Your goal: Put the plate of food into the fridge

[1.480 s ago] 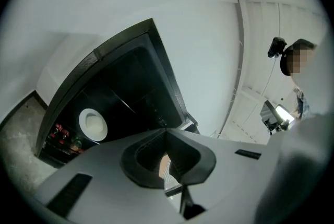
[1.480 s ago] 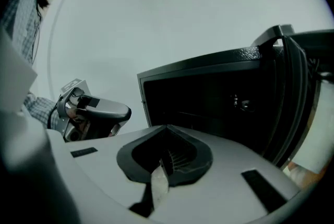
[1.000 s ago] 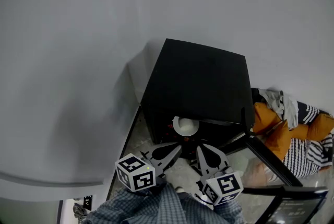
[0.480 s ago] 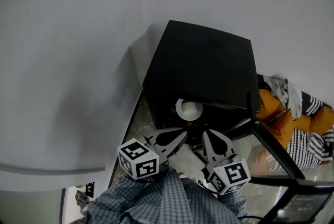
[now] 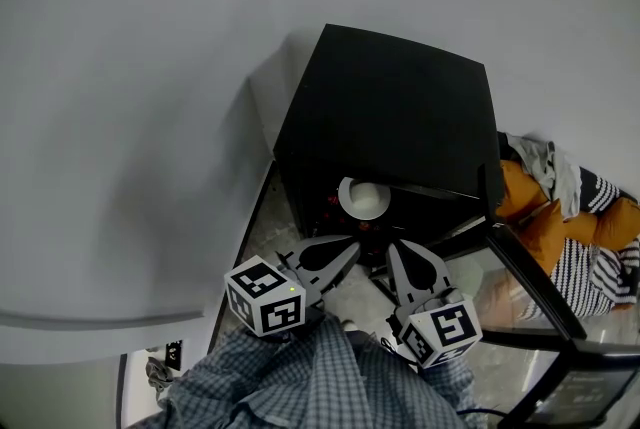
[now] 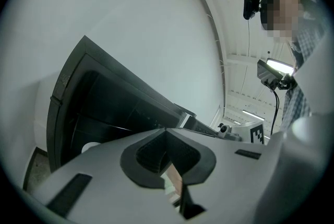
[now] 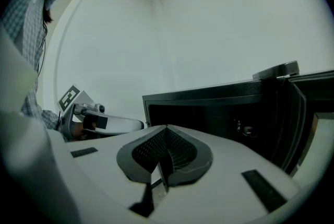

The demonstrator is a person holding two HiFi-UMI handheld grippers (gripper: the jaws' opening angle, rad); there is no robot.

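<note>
My left gripper (image 5: 349,246) and right gripper (image 5: 394,248) are both closed, empty. The plate (image 5: 363,198) sits inside the fridge (image 5: 390,117), just ahead of both. The open door (image 5: 525,289) lies right, nearest the right gripper.

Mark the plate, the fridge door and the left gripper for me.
plate (image 5: 363,198): head view, its white middle.
fridge door (image 5: 530,286): head view, dark frame.
left gripper (image 5: 350,245): head view, closed jaw tips.
</note>
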